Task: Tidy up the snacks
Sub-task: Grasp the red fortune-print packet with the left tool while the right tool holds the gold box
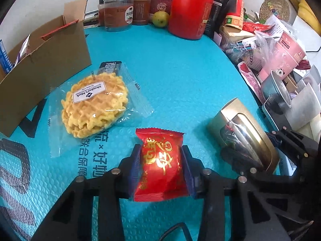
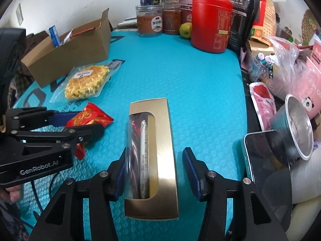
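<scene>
1. Snacks are mostly unsorted, as I judge it: the waffle pack (image 1: pixel 96 104) lies on the teal mat (image 1: pixel 180 76) left of centre, just beside the cardboard box (image 1: pixel 46 60) at upper left.
2. My left gripper (image 1: pixel 161 160) is clamped on the red snack packet (image 1: pixel 160 164), low in the left wrist view.
3. My right gripper (image 2: pixel 153 172) is spread around the gold box (image 2: pixel 158 140); the left pad seems to touch it, the right pad stands clear.
4. Left to do: both held items and the waffles, I think, go into the box.
5. Box contents are mostly hidden; only a blue pack edge (image 2: pixel 54 35) shows. Clutter at right is hard to read.
</scene>
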Motion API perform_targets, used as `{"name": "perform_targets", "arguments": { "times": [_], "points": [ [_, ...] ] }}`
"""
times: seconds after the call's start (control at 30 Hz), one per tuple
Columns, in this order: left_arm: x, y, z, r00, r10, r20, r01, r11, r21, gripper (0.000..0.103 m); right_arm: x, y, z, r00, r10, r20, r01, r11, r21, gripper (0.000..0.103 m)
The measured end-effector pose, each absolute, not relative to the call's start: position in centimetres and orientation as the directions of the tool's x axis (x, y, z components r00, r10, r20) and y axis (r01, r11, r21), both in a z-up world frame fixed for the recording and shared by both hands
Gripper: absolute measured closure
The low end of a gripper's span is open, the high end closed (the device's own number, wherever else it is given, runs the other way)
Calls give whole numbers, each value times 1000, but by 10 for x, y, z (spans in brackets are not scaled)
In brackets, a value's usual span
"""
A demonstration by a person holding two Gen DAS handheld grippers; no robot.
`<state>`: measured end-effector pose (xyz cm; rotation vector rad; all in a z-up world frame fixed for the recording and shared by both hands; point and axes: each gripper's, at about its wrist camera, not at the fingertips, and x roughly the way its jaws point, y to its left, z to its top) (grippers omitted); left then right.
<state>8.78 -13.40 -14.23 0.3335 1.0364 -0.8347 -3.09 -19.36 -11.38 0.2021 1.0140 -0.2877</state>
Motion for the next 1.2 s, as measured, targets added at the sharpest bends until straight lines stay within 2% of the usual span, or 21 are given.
{"name": "perform_targets", "arguments": {
  "times": [0.03,0.07,0.1,0.7,1.0,1.2],
  "points": [
    [87,-133,-142,246,-447,-860,744,656,-128,64,-30,-193,-114,492,-151,-857,327,945,21,54],
    [87,-132,-142,244,-448,-860,745,655,-130,64,-30,-191,-114,488,-165,-857,324,946,3,63],
    [87,-131,-142,241,-450,-860,745,654,-133,64,-30,-190,-114,488,-164,-857,321,947,1,65],
    [73,-100,-136,210,-477,-853,737,651,-182,66,-39,-164,-101,509,-127,-851,300,953,37,65],
    [57,-102,-142,244,-421,-874,781,620,-80,65,-46,-157,-103,496,-107,-862,309,949,61,65],
    [58,-93,-135,244,-470,-848,763,633,-131,68,-52,-157,-97,511,-117,-852,312,949,56,65]
  ]
}}
